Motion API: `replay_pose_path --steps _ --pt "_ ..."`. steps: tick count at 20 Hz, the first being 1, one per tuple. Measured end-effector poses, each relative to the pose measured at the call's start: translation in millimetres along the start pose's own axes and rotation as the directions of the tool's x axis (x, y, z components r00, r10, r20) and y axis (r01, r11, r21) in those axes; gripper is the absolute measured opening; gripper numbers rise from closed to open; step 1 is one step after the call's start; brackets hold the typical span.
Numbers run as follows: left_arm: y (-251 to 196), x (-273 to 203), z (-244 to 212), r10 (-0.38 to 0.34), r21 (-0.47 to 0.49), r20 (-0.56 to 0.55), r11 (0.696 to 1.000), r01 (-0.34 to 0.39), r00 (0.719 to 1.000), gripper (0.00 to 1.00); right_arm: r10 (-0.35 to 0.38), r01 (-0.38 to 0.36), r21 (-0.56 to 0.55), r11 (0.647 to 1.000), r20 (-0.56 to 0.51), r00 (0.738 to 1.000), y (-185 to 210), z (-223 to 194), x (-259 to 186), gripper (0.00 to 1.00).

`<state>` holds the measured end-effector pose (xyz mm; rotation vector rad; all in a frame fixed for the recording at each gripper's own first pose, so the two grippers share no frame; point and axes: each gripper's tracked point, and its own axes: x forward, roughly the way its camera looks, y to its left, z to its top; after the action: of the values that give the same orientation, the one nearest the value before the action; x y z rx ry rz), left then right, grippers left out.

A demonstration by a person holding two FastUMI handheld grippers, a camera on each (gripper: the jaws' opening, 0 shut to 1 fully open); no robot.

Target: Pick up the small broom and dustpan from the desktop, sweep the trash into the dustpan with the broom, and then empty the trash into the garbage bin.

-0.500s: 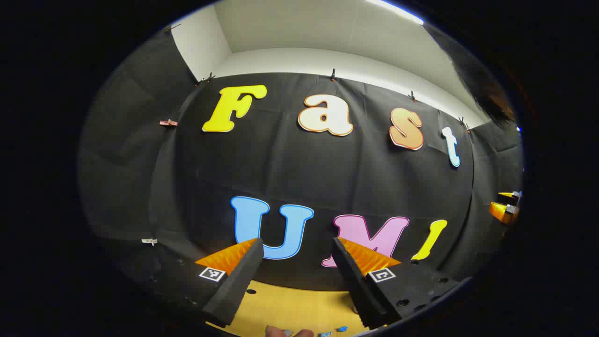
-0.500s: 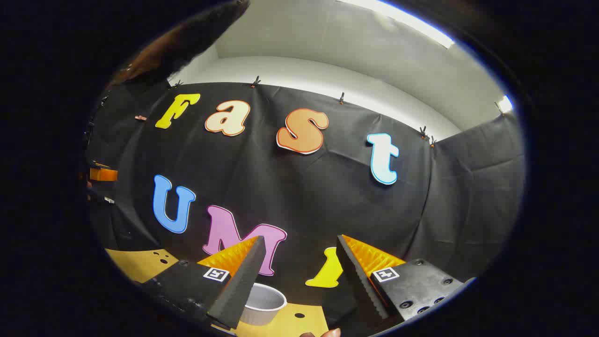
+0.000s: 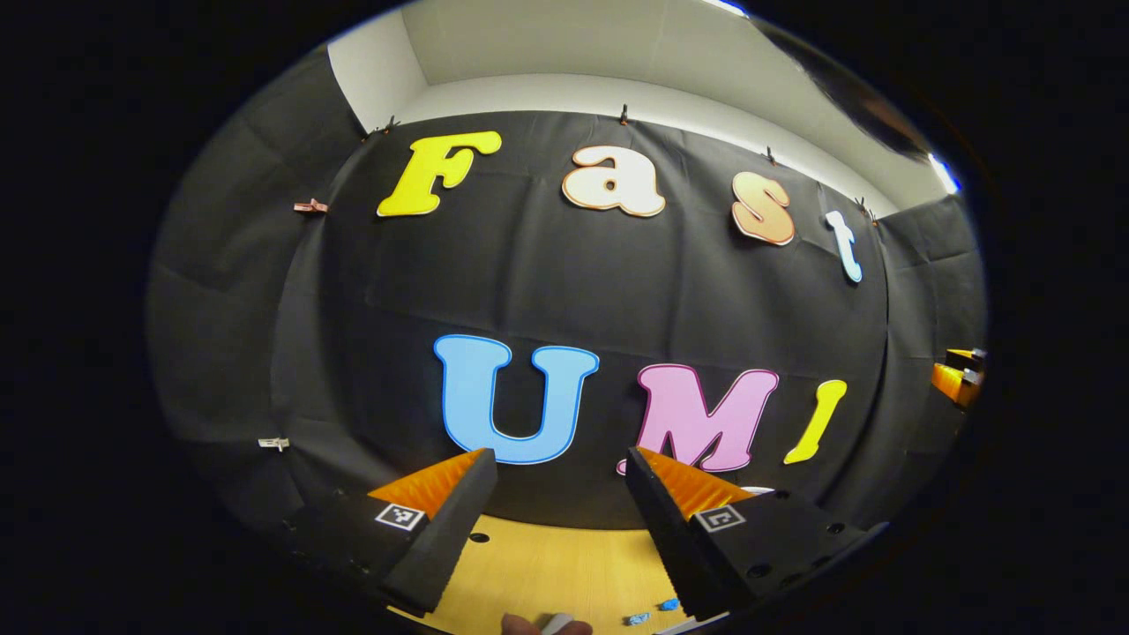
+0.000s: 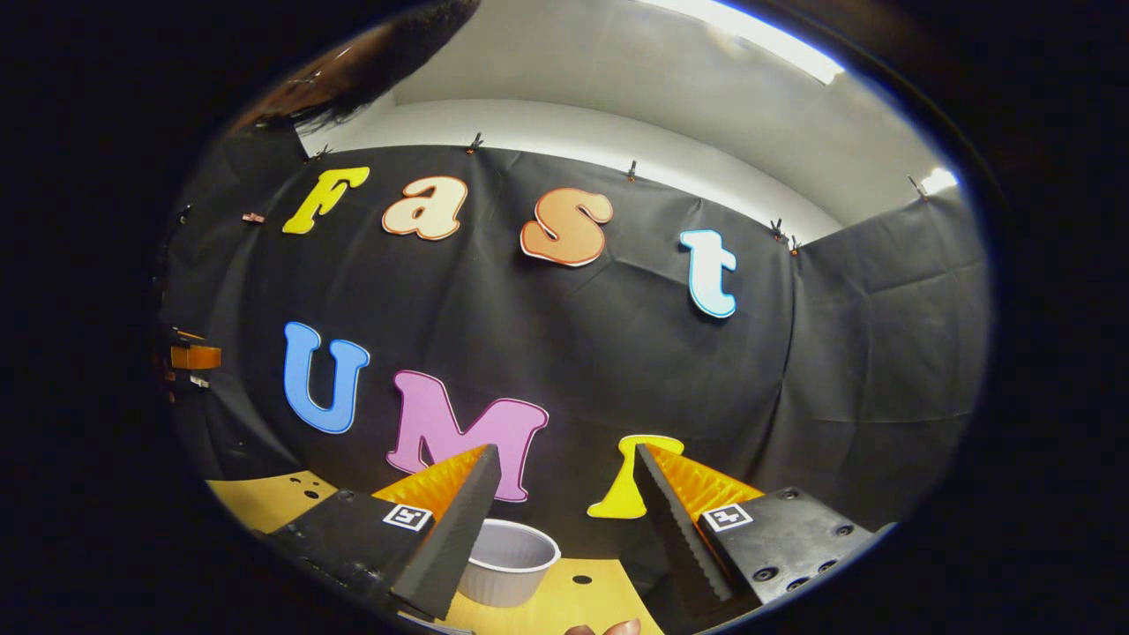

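Black cloth walls close off the booth behind a pale wooden table [image 3: 547, 564], which fills the lower part of the left gripper view and has small round holes in it. Both tongs point at that back wall, held above the table. The left tongs [image 3: 556, 529] stand wide apart with nothing between the fingers; below them, at the bottom edge of the view, lie a few small blue scraps of trash [image 3: 657, 610] on the wood (too small to say what they are made of). The other tongs show as a small shape far off at the right edge. In the right gripper view the right tongs [image 4: 564, 529] are likewise spread wide and hold nothing. A white round bin [image 4: 507, 560] sits on the table just beyond them, partly hidden behind the left-hand finger [image 4: 450, 538]. A fingertip pokes in at the bottom edge of each view.
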<state>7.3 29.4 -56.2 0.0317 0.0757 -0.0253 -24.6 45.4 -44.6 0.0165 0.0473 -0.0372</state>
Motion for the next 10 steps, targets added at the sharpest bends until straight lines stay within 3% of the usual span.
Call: replay_pose_path --steps 7,10 --pt "-2.5 -1.2 -12.7 -0.032 0.028 -0.022 0.999 0.033 0.999 0.95 0.026 -0.026 -0.050 0.998 0.001 1.000 21.1 -10.2 -3.3 0.95" --pt "-9.7 -1.4 -31.5 -0.057 0.046 -0.067 0.997 0.060 0.996 0.95 0.111 -0.114 -0.018 0.993 -0.131 0.985 44.0 -47.8 -20.4 0.95"
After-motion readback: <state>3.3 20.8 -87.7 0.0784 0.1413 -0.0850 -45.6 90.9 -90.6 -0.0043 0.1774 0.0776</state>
